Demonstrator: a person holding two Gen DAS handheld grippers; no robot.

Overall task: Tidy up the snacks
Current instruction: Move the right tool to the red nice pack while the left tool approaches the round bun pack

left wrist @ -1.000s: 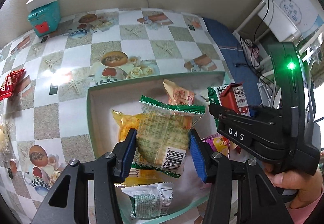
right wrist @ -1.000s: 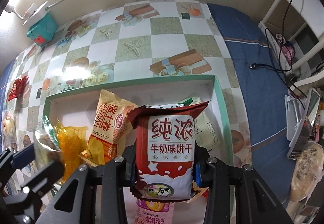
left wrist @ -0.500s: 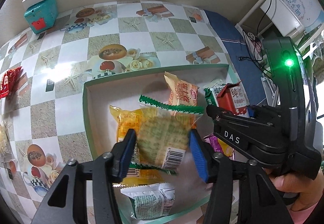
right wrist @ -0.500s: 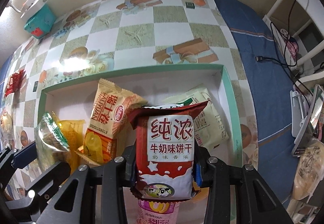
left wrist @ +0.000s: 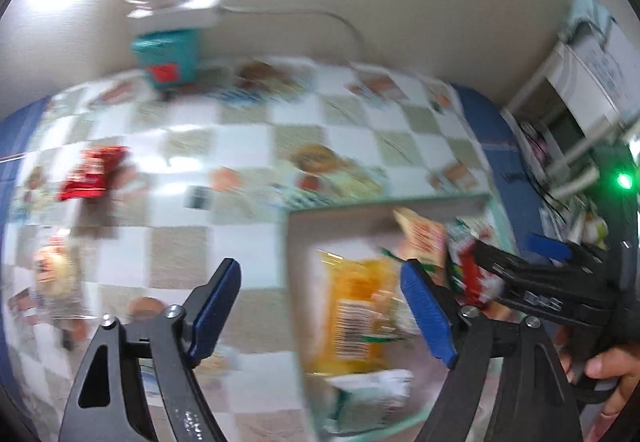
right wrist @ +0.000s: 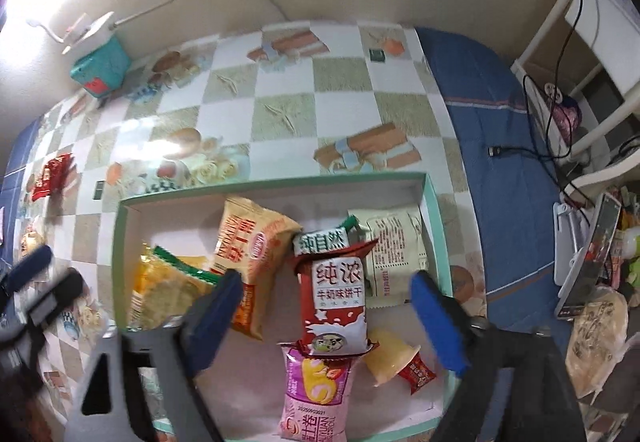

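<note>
Both packets now dropped in the box, left gripper and right gripper spread, empty; red packet lies upper left, nearer the left.

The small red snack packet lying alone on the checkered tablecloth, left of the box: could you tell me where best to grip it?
Grip the small red snack packet across its narrow middle, coming straight down from above: it appears to lie flat on the checkered tablecloth, nothing crowding its long edges.

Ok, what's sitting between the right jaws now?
In the right wrist view, the red-and-white biscuit packet lies in the box between the opening jaws of the right gripper, untouched.
</note>
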